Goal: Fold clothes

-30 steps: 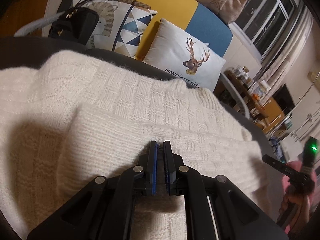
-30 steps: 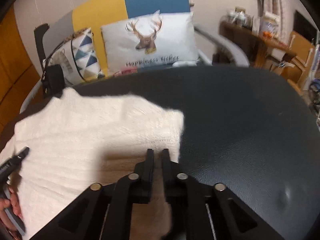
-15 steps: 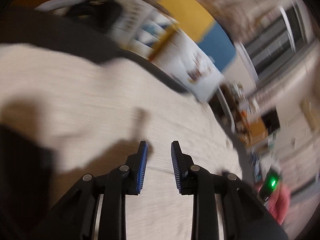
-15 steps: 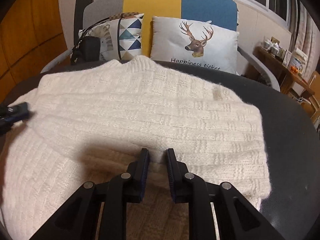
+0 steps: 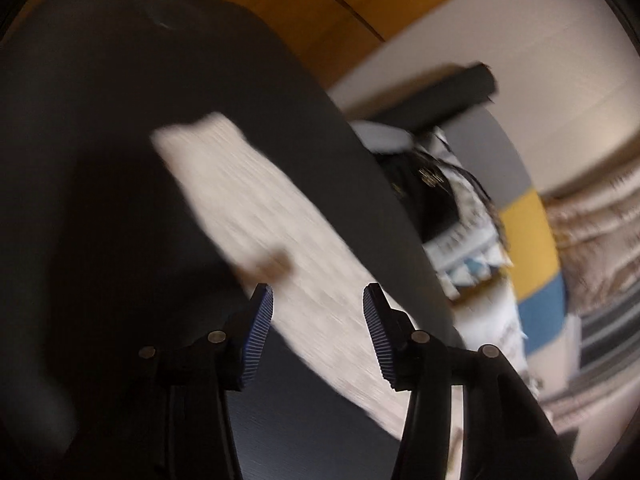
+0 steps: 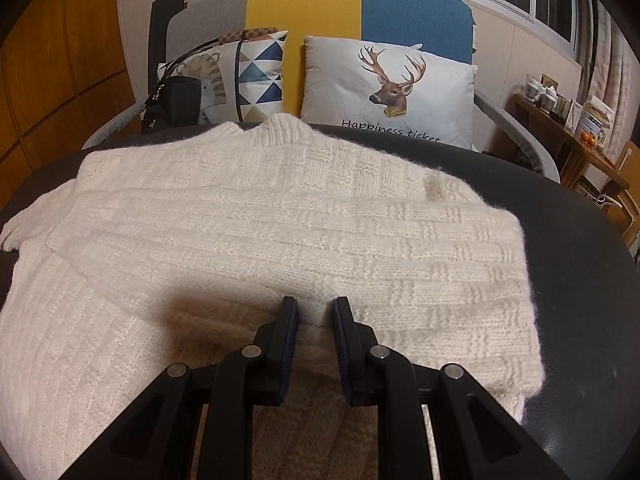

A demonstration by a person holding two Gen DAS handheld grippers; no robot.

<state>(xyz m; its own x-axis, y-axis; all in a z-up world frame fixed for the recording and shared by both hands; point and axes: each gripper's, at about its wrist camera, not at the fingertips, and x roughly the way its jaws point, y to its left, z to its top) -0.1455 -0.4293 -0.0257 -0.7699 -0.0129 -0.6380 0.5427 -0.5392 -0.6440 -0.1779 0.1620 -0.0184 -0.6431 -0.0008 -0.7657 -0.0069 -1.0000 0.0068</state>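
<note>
Sweater: the cream knitted sweater lies spread on the dark round counter, one side folded in over the body, collar toward the sofa.
Left hand-held gripper: its jaws have just been opening and stand wide, with nothing between the blue pads; it hangs over a strip of the sweater in a blurred view.
Right hand-held gripper: narrow gap, low over the near fold; whether the pads pinch the knit cannot be told.
Behind: a deer cushion and a black bag on the sofa.
</note>
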